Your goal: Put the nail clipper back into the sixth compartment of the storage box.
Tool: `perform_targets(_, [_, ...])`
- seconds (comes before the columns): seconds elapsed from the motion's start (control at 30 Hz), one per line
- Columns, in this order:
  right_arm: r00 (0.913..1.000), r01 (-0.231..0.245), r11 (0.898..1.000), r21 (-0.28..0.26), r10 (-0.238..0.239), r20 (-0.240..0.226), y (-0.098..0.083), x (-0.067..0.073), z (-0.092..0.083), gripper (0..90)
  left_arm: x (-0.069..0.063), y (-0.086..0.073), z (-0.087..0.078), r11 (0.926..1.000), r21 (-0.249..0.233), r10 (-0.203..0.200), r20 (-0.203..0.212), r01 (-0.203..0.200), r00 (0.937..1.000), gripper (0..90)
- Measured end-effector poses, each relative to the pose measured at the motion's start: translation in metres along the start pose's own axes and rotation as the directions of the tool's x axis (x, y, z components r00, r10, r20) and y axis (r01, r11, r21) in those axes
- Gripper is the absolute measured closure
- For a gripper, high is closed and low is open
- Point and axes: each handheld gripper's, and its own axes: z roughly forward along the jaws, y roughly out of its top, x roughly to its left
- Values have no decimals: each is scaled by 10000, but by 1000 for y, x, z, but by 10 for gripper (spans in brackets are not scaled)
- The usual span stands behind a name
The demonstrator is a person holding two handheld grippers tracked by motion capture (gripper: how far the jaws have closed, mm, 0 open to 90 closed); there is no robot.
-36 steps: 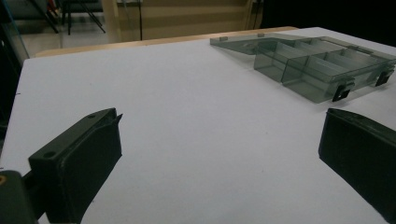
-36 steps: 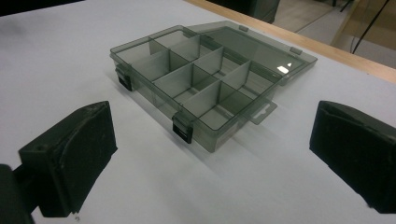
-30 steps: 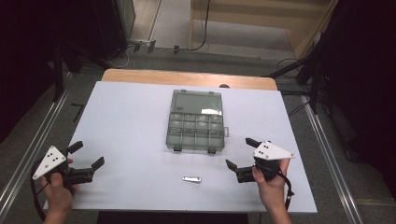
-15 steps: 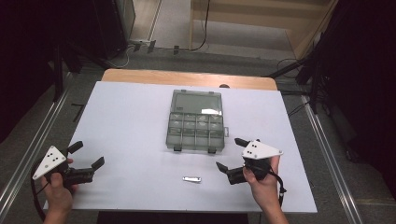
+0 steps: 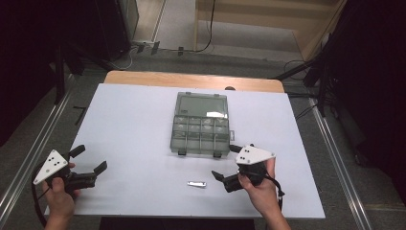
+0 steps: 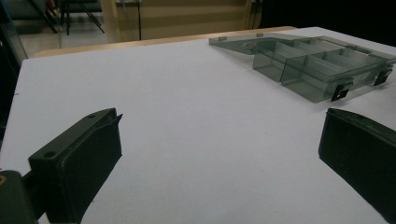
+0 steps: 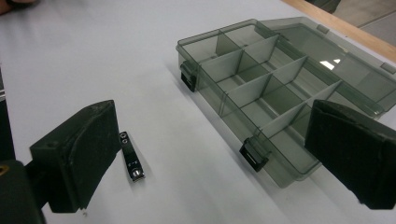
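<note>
Metal clip (image 7: 130, 162) lies just beside the right gripper (image 7: 212, 154)'s left jaw; jaws wide open, empty.

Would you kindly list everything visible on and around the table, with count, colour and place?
Smoky-grey transparent plastic compartment box: one, lid open and lying flat at the far side, centre of the table.
Small silver metal clip-like piece: one, near edge, in front of the box, beside the right gripper.
White table surface: one, with a wooden strip along its far edge.
Left gripper: one, black jaws apart, near-left corner, holding nothing.
Right gripper: one, black jaws apart, near the box's front right corner.
Hands: left hand, right hand.
</note>
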Motion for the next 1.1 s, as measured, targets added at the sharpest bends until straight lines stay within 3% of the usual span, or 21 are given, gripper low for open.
perform_targets(0.57, [9954,535,9946,893,-460,-834,5,12,23,72,0,0,0,10000,-10,2,7,-2,10000,0])
perform_targets(0.77, [9932,700,9901,1220,-577,-1012,5,16,30,130,0,0,0,10000,-15,-4,8,4,10000,0])
perform_targets(0.97, [9898,932,9826,1607,-739,-1219,5,18,35,156,0,0,0,10000,-47,-4,26,4,10000,0])
perform_targets(1.1, [9842,1167,9725,2015,-861,-1548,5,20,41,236,0,0,0,10000,-54,-9,30,9,10000,0])
